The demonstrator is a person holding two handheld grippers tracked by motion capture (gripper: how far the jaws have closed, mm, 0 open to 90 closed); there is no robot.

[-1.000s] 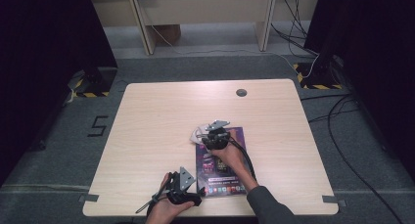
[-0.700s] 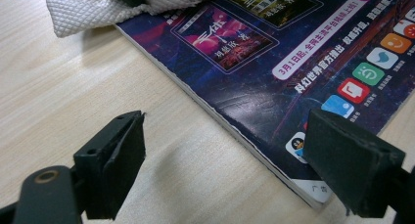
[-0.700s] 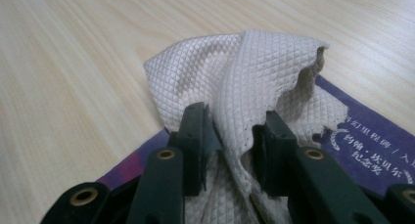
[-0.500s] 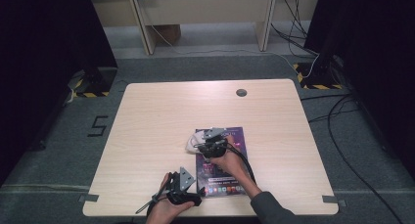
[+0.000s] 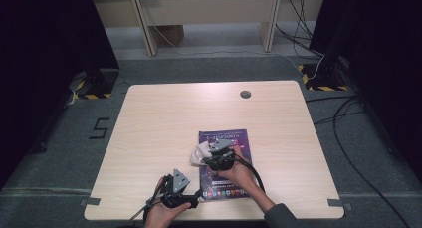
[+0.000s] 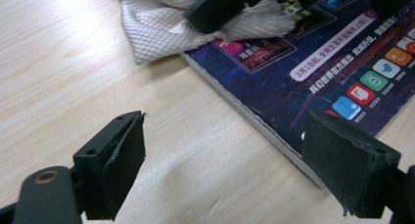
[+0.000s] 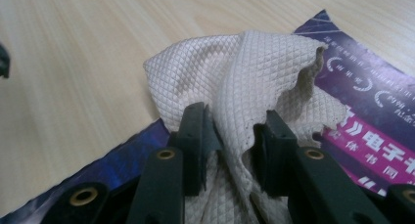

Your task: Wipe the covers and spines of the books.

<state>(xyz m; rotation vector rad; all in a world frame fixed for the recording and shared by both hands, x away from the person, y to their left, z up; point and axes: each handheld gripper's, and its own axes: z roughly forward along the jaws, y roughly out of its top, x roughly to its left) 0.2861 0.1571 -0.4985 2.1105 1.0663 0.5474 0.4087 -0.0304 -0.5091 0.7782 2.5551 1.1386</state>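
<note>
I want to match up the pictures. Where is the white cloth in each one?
High view: the white cloth lies at the purple booklet's left edge, in the right gripper.
Left gripper view: top middle, overlapping the booklet.
Right gripper view: centre, bunched between the jaws.
Shared landmark: the purple booklet.

A cream cloth [image 7: 235,82] with a diamond weave is lying bunched on the left edge of a purple magazine [image 5: 225,161], one fold spilling onto the bare wood. The magazine (glossy, covered in pink and white print) is lying flat near the table's front edge, slightly right of centre.
</note>
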